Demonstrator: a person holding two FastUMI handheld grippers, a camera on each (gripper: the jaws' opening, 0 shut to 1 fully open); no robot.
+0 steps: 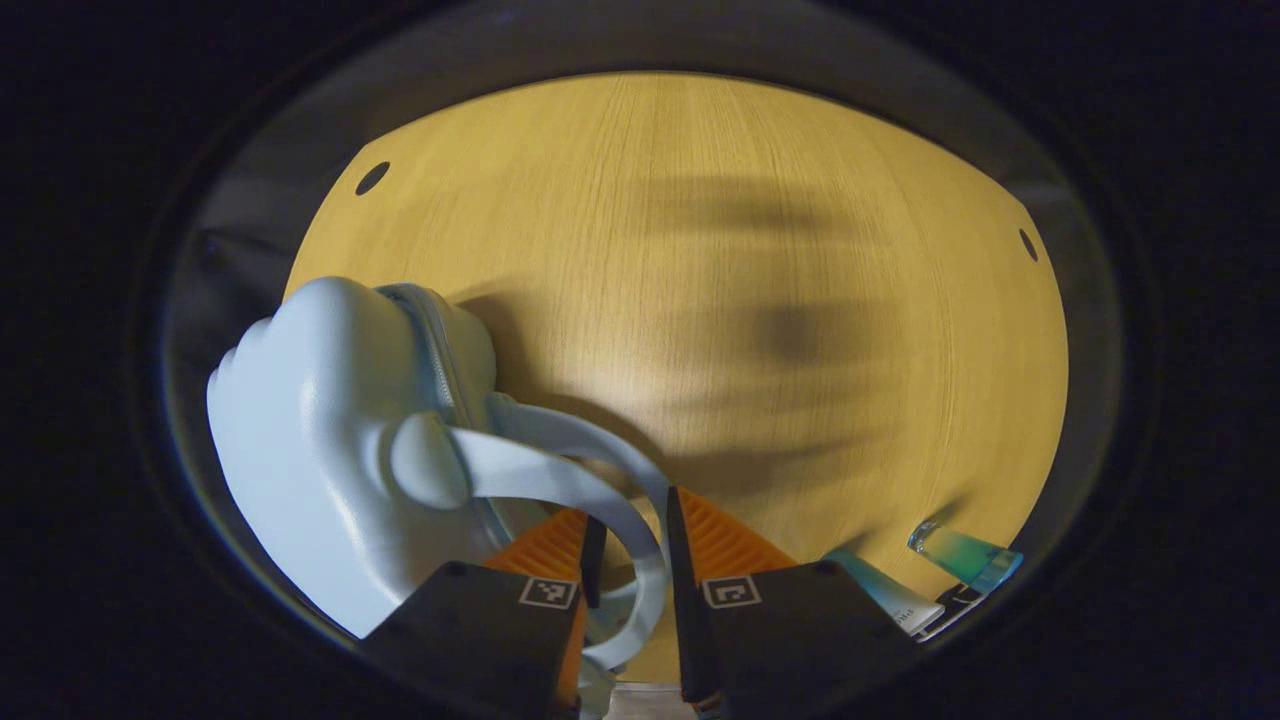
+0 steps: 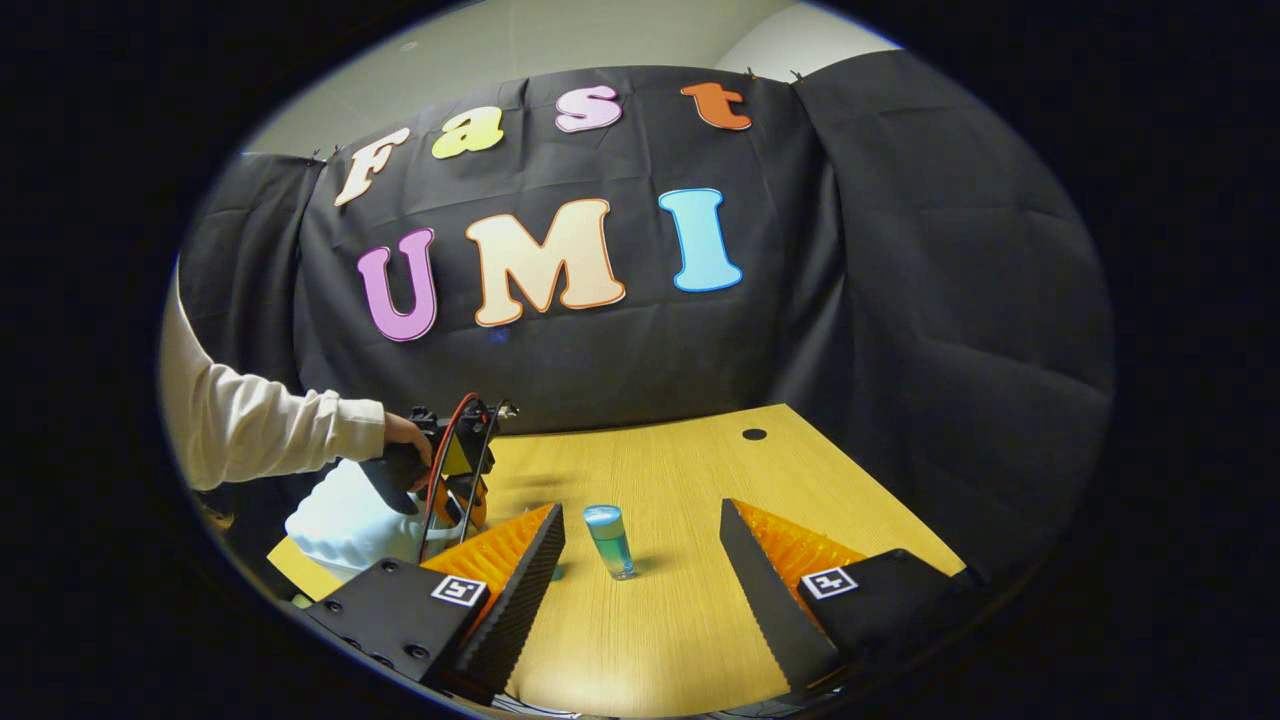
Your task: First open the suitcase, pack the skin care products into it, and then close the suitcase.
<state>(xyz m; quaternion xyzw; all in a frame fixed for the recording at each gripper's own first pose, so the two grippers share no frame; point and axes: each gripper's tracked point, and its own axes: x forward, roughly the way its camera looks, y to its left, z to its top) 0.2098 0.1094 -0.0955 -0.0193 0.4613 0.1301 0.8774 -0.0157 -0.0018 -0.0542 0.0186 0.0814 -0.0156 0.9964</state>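
In the left gripper view, the left gripper (image 1: 630, 560) sits nearest, its two fingers narrowly parted on either side of the pale blue carry handle (image 1: 560, 475) of the small hard-shell suitcase (image 1: 310, 440). The strap runs through the gap; whether both fingers actually press on it I cannot tell. The suitcase stands at the near left of the wooden table (image 1: 700, 250), zip seam facing up, apparently still closed.

The step in hand looks like opening the case. To do it well, the handle loop is a poor lever: it flexes, so a grip there may only drag the case. Steadying the shell and working along the zip seems sounder.

In the right gripper view, the right gripper (image 2: 640, 555) is wide open and holds nothing. A small blue-green bottle (image 2: 610, 540) stands upright just beyond it, between the fingers' lines. Far left, a hand (image 2: 405, 432) in a light sleeve holds the other gripper over the suitcase.

A white tube (image 1: 890, 600) at the near right of the left gripper view carries print too small to read.
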